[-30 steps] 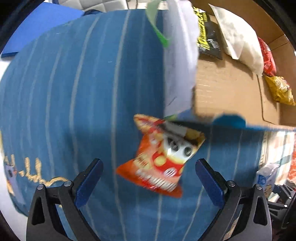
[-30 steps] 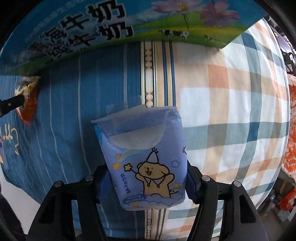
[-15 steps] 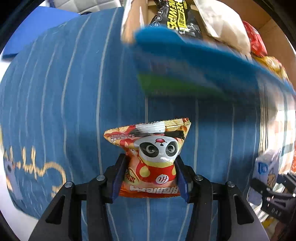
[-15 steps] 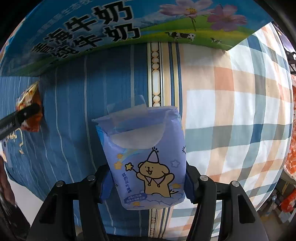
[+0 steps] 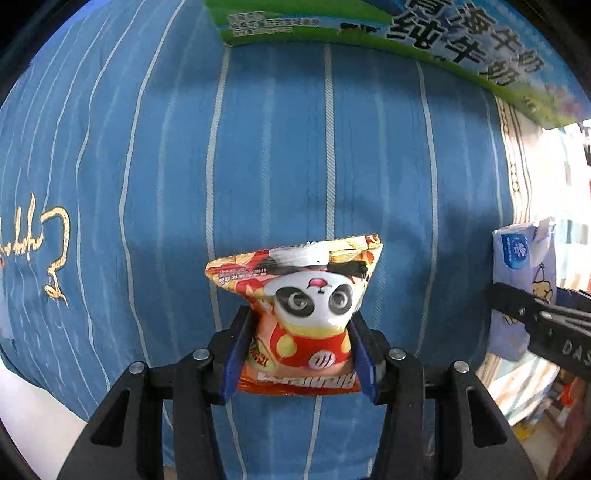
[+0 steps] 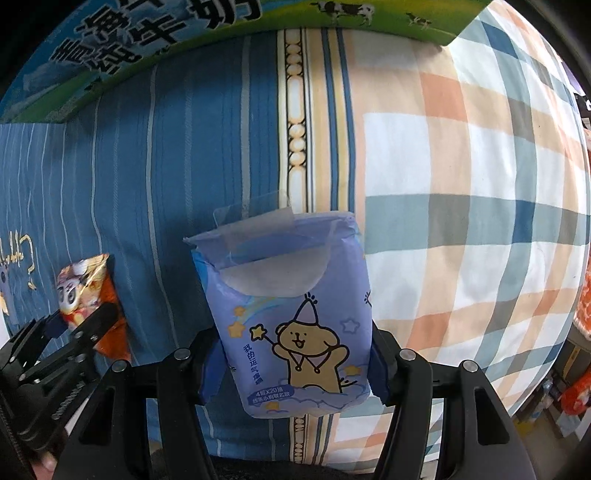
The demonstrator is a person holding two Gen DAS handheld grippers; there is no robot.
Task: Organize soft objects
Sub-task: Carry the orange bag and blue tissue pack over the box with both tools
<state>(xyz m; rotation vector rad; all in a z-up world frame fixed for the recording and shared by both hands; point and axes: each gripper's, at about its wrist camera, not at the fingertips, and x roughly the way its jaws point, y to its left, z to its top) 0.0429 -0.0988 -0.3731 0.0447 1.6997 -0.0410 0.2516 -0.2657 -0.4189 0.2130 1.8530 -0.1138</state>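
My left gripper [image 5: 299, 354] is shut on an orange panda snack bag [image 5: 306, 314] and holds it above the blue striped bedsheet [image 5: 147, 184]. My right gripper [image 6: 295, 365] is shut on a purple tissue pack [image 6: 291, 325] with a bear drawing. The tissue pack also shows at the right edge of the left wrist view [image 5: 521, 284]. The snack bag shows at the left of the right wrist view [image 6: 88, 295], held by the left gripper [image 6: 74, 328].
A blue and green milk carton box [image 5: 406, 29] stands at the far edge of the bed; it also spans the top of the right wrist view [image 6: 155, 40]. A plaid orange and blue sheet [image 6: 461, 184] covers the right side. Clutter lies beyond the bed's right edge.
My left gripper closed on the panda snack bag and lifted it off the sheet. Both views have drawn back from the box. My right gripper still holds the tissue pack.
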